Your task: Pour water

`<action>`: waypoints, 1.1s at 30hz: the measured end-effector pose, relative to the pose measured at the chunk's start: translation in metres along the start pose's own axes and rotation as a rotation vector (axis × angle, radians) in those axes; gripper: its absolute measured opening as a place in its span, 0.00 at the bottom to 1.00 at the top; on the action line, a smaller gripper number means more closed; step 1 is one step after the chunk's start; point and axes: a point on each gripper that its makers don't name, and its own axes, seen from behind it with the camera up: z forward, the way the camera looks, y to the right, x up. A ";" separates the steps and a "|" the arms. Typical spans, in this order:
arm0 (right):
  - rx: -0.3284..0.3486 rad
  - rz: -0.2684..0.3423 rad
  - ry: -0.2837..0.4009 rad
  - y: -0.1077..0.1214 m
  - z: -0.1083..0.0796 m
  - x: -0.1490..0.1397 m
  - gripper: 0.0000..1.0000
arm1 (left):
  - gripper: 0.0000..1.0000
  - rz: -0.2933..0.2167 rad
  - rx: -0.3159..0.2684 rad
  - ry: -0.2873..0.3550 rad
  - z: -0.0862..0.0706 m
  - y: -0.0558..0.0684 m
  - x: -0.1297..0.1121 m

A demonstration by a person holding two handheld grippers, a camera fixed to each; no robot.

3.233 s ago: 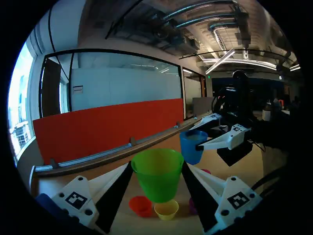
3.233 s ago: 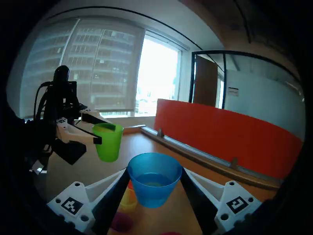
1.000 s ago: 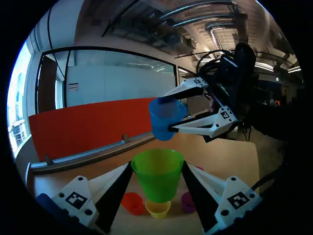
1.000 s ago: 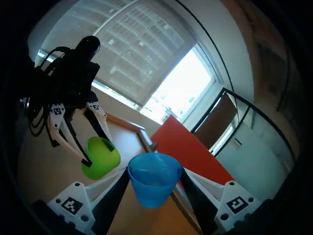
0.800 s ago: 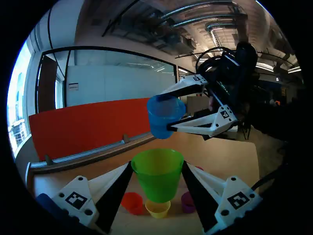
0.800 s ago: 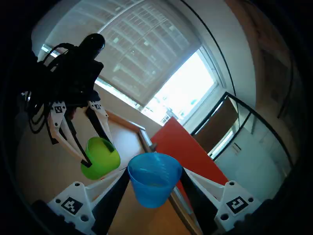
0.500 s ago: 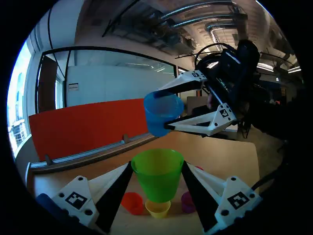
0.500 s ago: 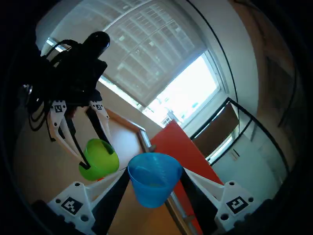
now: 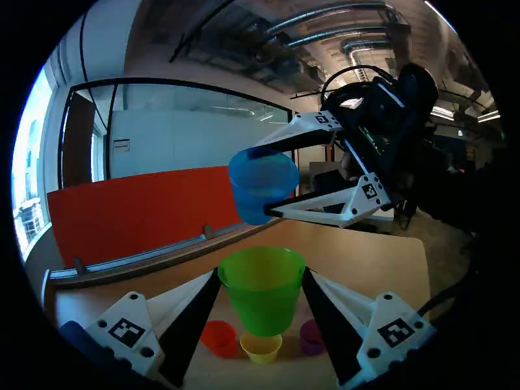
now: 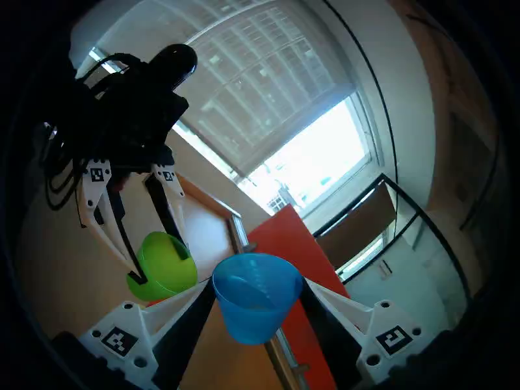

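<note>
Tilted further: blue cup (image 9: 262,187) above smooth, tapered, seemingly plastic green cup (image 9: 262,292).

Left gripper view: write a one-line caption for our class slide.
The left gripper grips a green cup while the right gripper holds a blue cup raised above it.

Daylight is pouring through the window (image 10: 305,162) in my right gripper view, blowing out white and leaving my left gripper (image 10: 161,266) mostly a dark silhouette. In my left gripper view, ceiling strip lights (image 9: 448,112) are glowing, and straight lines are bowing near the edges.
</note>
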 end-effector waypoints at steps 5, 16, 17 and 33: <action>0.000 -0.026 -0.003 0.001 0.003 0.002 0.92 | 0.89 0.000 -0.003 0.001 0.001 0.001 0.000; 0.004 -0.070 -0.005 0.000 0.010 0.009 0.92 | 0.89 -0.001 -0.012 0.002 0.002 0.005 0.001; 0.004 -0.074 -0.004 0.000 0.010 0.010 0.92 | 0.89 -0.001 -0.012 0.002 0.002 0.005 0.001; 0.005 -0.130 -0.004 -0.001 0.015 0.014 0.92 | 0.89 0.004 -0.019 0.003 0.004 0.007 0.002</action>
